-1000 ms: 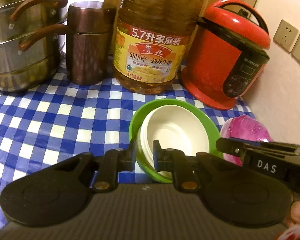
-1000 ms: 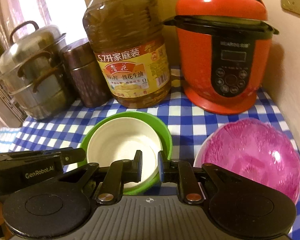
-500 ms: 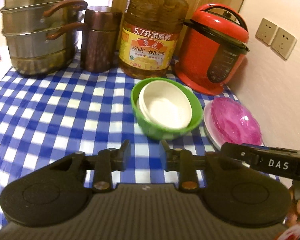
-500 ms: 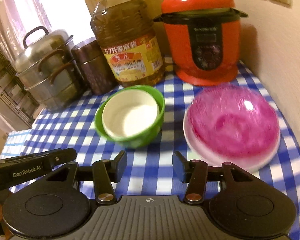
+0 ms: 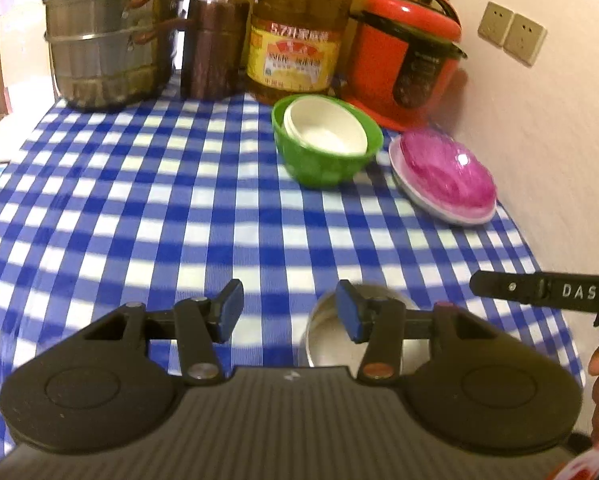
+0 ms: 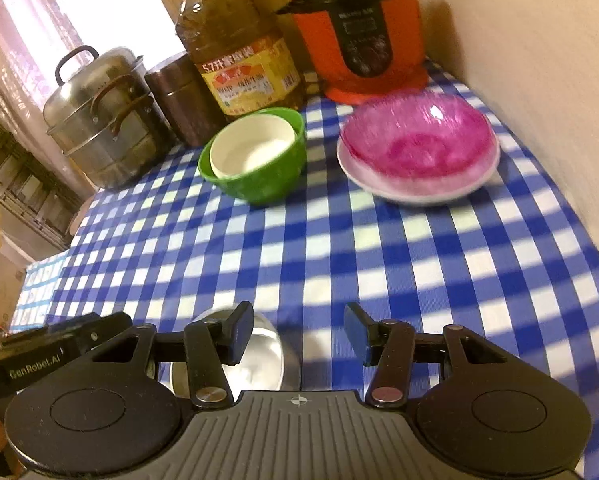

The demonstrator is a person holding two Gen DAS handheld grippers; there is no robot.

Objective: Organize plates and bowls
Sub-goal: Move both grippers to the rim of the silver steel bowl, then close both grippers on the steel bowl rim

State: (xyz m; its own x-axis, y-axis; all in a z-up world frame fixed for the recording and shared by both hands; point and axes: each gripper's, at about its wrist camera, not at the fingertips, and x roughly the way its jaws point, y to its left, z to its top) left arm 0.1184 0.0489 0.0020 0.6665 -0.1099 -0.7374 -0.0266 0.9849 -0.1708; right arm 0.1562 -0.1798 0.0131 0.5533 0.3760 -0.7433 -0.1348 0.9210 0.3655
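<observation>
A cream bowl [image 5: 325, 128] sits nested inside a green bowl [image 5: 323, 164] at the back of the checked table. A pink glass bowl [image 5: 445, 174] rests on a white plate [image 5: 439, 210] to its right. They also show in the right wrist view: cream bowl [image 6: 255, 146], green bowl [image 6: 259, 184], pink bowl [image 6: 417, 138], plate [image 6: 415, 194]. A small steel bowl [image 5: 331, 344] lies near the front edge, partly behind my fingers; it shows in the right wrist view [image 6: 259, 356] too. My left gripper [image 5: 289, 310] and right gripper [image 6: 298, 334] are open and empty, far back from the stacks.
Along the back stand a steel steamer pot [image 5: 107, 40], a brown canister [image 5: 211, 48], a large oil bottle [image 5: 295, 36] and a red rice cooker [image 5: 403, 60]. A wall with sockets [image 5: 511, 36] bounds the right side. The blue checked cloth [image 5: 159, 208] covers the table.
Both grippers have pulled back from the green bowl toward the front edge and opened wide. The steel bowl has come into view near them.
</observation>
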